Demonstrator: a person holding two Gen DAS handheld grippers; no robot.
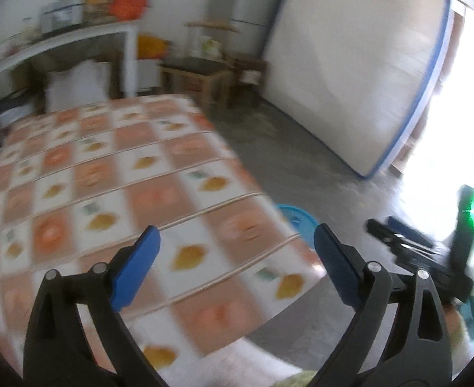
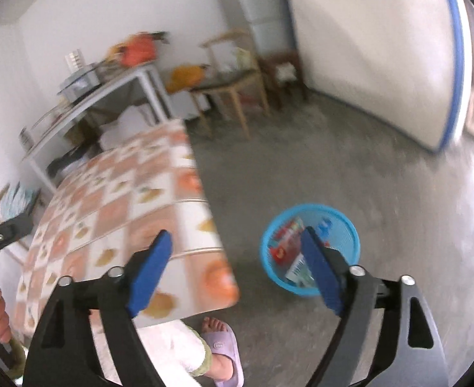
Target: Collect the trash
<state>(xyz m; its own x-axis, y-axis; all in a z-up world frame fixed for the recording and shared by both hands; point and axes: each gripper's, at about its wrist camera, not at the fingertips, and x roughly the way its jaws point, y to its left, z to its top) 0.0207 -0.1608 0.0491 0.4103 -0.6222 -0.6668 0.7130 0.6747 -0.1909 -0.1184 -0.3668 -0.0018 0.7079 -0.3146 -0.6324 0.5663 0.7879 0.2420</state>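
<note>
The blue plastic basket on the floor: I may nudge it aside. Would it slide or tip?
The blue plastic basket probably slides easily: thin-walled, holding only wrappers. It looks wide and low, so tipping seems unlikely.

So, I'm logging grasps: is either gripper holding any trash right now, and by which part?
Nothing is held. The left gripper and right gripper are both open and empty.
</note>
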